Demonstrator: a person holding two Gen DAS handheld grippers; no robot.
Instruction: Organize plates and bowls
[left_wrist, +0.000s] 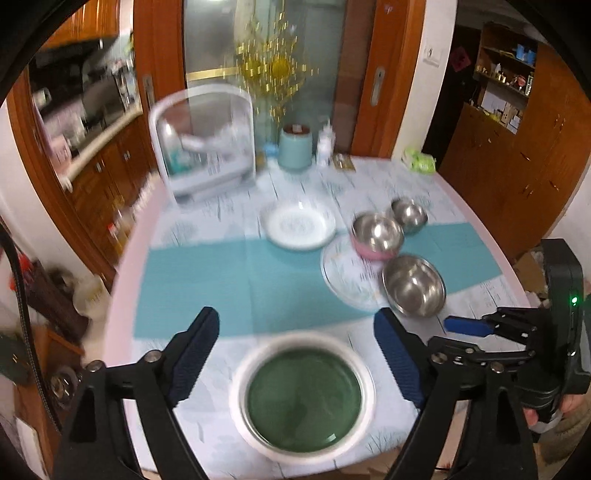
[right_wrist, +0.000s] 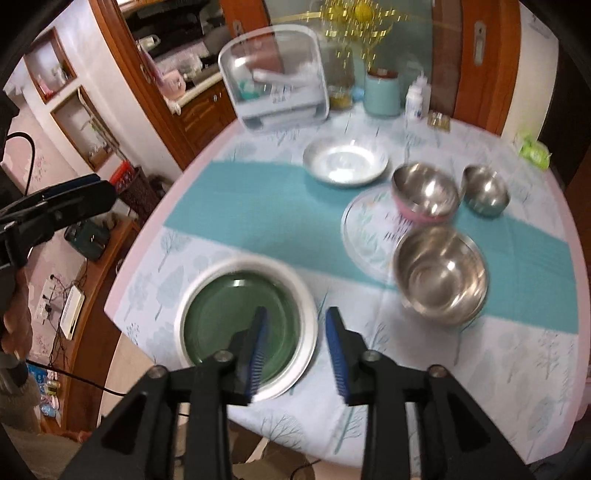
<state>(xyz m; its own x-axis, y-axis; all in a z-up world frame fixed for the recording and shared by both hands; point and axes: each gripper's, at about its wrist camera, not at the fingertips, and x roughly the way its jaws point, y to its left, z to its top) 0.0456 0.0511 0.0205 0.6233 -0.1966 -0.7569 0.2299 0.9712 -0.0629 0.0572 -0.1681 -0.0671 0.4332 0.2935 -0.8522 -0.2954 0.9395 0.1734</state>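
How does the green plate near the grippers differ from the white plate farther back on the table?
The green plate has a dark green centre inside a white rim; the white plate is pale all over. The green plate lies near the table edge, with the open right gripper astride its rim; the white plate sits untouched near the rack. Both lie flat and empty.

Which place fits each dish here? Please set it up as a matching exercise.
Things:
1. green plate
2. white plate
3. pink-based bowl
4. smallest steel bowl

Places:
A. on the clear glass plate
B. near table edge, at the right hand-held gripper
C. far right, beside another bowl
D. before the dish rack

Pairs: 1-B, 2-D, 3-A, 4-C
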